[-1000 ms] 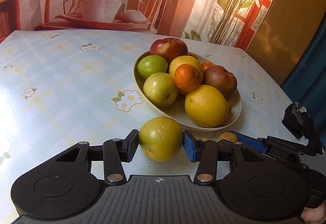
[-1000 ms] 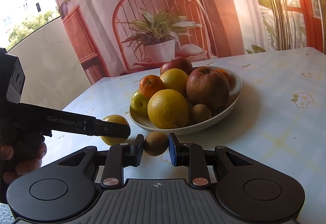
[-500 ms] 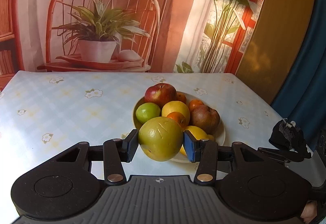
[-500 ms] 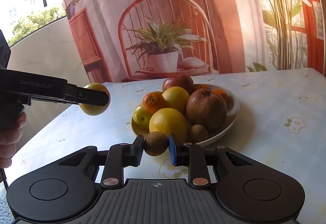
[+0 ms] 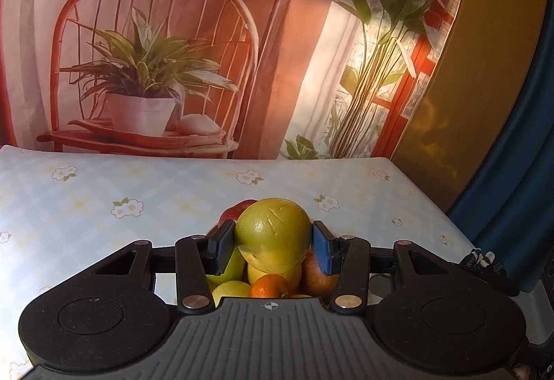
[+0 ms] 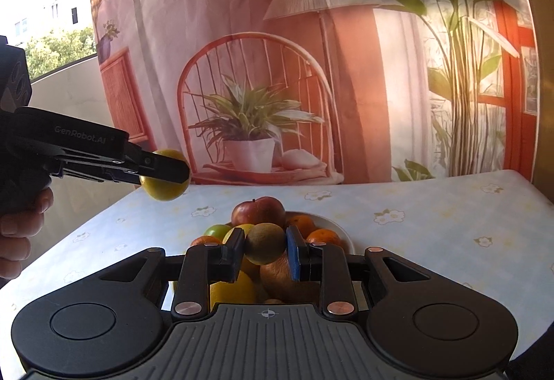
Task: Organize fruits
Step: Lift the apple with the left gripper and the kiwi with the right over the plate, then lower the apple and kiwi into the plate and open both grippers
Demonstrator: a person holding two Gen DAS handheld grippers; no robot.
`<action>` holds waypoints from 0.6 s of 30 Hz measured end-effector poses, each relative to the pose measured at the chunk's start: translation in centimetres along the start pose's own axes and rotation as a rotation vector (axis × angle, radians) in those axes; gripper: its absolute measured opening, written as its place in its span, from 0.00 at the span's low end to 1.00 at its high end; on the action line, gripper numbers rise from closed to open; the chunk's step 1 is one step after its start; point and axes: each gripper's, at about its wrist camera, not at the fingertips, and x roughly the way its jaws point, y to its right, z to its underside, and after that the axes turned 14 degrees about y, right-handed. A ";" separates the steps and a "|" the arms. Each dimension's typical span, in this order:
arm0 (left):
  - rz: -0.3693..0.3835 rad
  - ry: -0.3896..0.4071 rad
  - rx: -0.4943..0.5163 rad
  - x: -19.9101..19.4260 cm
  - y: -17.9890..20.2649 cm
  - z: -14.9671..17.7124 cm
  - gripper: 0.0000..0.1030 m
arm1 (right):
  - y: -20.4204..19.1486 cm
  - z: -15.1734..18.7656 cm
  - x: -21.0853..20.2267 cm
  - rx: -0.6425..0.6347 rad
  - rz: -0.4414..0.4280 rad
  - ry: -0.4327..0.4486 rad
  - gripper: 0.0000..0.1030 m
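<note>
Holding a yellow-green apple (image 5: 273, 234) aloft between its pads, the left gripper (image 5: 273, 246) hangs above the heaped white bowl (image 6: 332, 224), while the right gripper (image 6: 265, 250) clamps a small brown kiwi (image 6: 265, 243) over the same pile. Releasing either fruit onto that rounded stack could send it rolling off the rim, since the bowl looks nearly full. Floral tablecloth (image 5: 104, 193) lies bare all around, but the table edge (image 5: 432, 203) sits near on the right.
</note>
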 end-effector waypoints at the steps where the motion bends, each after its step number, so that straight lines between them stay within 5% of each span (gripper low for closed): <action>1: 0.004 -0.012 0.002 0.8 0.2 0.2 0.48 | 0.2 0.3 0.1 0.006 0.000 -0.004 0.23; 18: 0.071 -0.128 0.077 10.1 3.9 2.2 0.48 | 4.9 2.7 0.4 0.146 0.073 -0.009 0.23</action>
